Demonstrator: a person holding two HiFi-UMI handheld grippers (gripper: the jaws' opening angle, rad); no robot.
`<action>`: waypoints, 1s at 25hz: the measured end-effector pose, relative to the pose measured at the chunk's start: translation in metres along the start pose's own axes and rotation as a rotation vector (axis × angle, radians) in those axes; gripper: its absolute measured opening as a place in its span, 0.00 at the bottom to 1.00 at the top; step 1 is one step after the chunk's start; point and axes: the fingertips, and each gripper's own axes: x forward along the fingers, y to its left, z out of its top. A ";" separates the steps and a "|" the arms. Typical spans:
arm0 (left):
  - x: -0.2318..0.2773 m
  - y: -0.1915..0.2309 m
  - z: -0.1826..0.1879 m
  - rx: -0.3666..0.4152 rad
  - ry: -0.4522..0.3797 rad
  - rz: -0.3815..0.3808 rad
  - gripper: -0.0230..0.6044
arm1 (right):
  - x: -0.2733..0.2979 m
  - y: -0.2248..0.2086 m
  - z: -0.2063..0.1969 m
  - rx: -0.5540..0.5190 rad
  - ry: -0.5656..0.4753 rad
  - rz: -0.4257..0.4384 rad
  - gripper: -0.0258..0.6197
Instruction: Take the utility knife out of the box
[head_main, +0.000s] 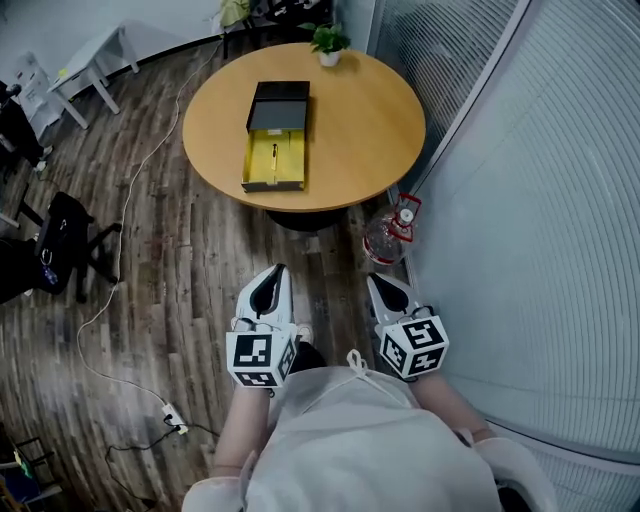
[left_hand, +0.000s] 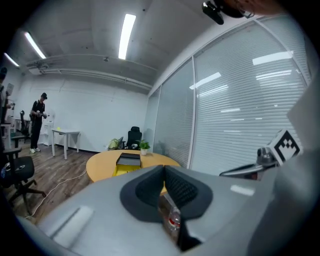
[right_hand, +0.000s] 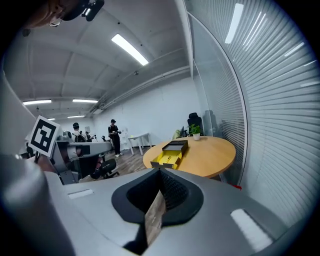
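Note:
On the round wooden table (head_main: 360, 130) lies an open box (head_main: 275, 135) with a yellow inside and a black lid part at its far end. A thin, dark utility knife (head_main: 275, 155) rests in the yellow part. My left gripper (head_main: 280, 268) and right gripper (head_main: 372, 278) hang side by side over the floor, well short of the table, both shut and empty. The left gripper view shows the left gripper (left_hand: 164, 167) closed with the box (left_hand: 128, 162) far ahead. In the right gripper view the box (right_hand: 170, 152) lies beyond the shut right gripper (right_hand: 160, 172).
A potted plant (head_main: 328, 42) stands at the table's far edge. A clear water jug with a red cap (head_main: 388, 235) sits on the floor by the blind-covered glass wall (head_main: 540, 200). A cable and power strip (head_main: 172, 418) cross the floor at left, near a black chair (head_main: 60, 250).

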 end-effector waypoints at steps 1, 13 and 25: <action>0.012 0.015 0.007 0.004 -0.003 -0.005 0.05 | 0.016 0.002 0.008 0.002 0.000 -0.005 0.04; 0.112 0.149 0.040 -0.004 0.022 -0.030 0.05 | 0.174 0.021 0.065 0.025 0.029 -0.020 0.04; 0.229 0.195 0.024 -0.011 0.126 -0.016 0.05 | 0.306 -0.036 0.101 0.040 0.068 0.033 0.04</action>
